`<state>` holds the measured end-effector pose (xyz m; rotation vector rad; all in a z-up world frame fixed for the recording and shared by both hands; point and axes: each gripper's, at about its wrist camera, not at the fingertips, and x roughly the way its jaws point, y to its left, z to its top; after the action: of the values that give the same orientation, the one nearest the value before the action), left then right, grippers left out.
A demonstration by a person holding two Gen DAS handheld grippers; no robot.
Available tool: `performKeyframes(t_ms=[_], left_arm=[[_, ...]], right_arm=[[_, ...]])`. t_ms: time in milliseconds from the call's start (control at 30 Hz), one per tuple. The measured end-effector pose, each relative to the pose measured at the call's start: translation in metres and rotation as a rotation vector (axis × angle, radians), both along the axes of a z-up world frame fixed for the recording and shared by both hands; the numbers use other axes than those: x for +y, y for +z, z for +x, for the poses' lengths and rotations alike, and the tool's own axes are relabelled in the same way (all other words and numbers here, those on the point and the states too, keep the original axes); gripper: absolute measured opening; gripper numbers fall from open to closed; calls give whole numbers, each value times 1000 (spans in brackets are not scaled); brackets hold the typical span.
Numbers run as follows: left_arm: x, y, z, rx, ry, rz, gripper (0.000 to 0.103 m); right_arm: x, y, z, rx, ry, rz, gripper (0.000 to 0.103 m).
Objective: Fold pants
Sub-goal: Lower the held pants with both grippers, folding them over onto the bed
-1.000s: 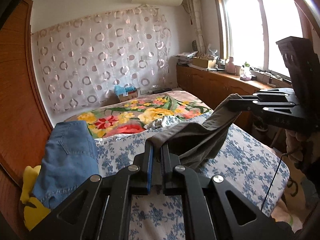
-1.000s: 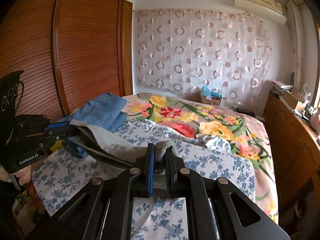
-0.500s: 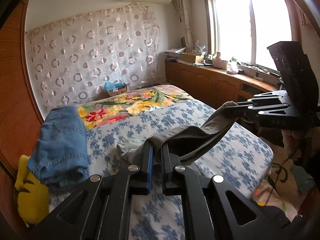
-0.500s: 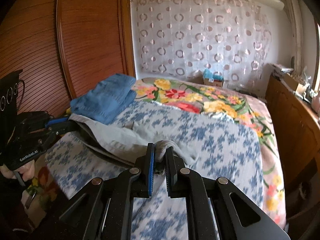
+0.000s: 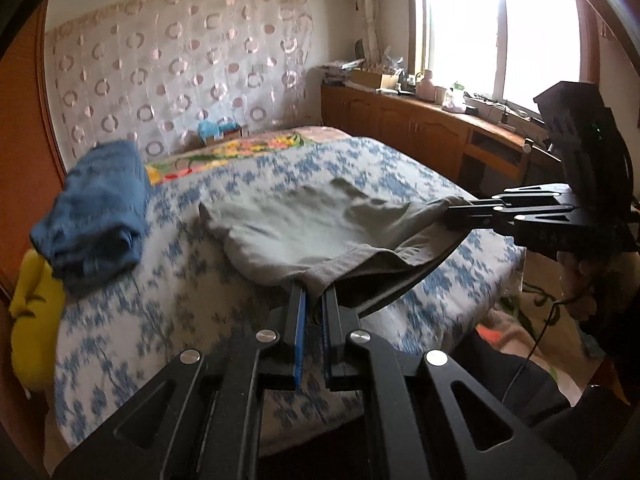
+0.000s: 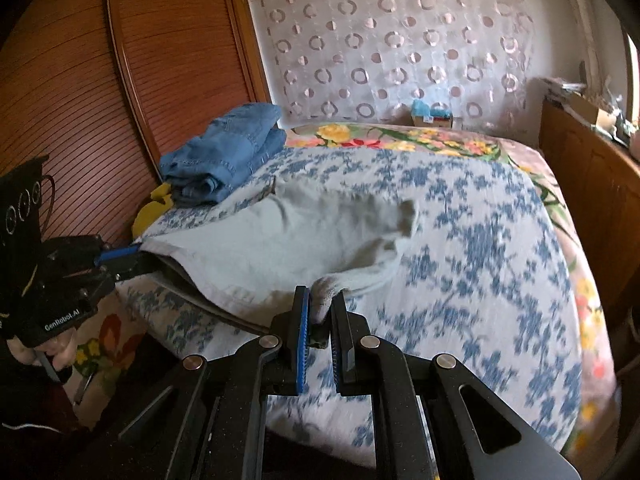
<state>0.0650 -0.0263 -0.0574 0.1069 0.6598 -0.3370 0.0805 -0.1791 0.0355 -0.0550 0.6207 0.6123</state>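
We see a bed (image 6: 500,240) with a blue-flowered cover, a circle-patterned curtain (image 6: 400,40) on the wall behind it. Louvred wooden wardrobe doors (image 6: 120,80) stand on one side; a bright window (image 5: 500,20) above low wooden cabinets (image 5: 420,132) on the other.

Matt grey woven cloth pants (image 5: 304,224), blue denim jeans (image 5: 100,208), ribbed glossy wood wardrobe (image 6: 72,92)

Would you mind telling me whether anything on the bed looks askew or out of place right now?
Only the grey pants: held by the left gripper and right gripper, they lie rumpled, their far end bunched rather than flat. The folded jeans sit neatly by the wardrobe.
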Motion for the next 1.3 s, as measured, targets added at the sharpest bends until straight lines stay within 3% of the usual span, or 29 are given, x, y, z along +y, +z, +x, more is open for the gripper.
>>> performKeyframes(t_ms=[467, 1000, 1300], left_arm=[[9, -27, -13, 78, -2, -28, 7], [8, -19, -43, 52, -21, -46, 7], [-4, -15, -50, 54, -48, -29, 7]], right_arm=[[-5, -25, -2, 49, -7, 31, 9], [-1, -32, -36, 29, 24, 5, 9], [-19, -32, -50, 31, 16, 49, 9]])
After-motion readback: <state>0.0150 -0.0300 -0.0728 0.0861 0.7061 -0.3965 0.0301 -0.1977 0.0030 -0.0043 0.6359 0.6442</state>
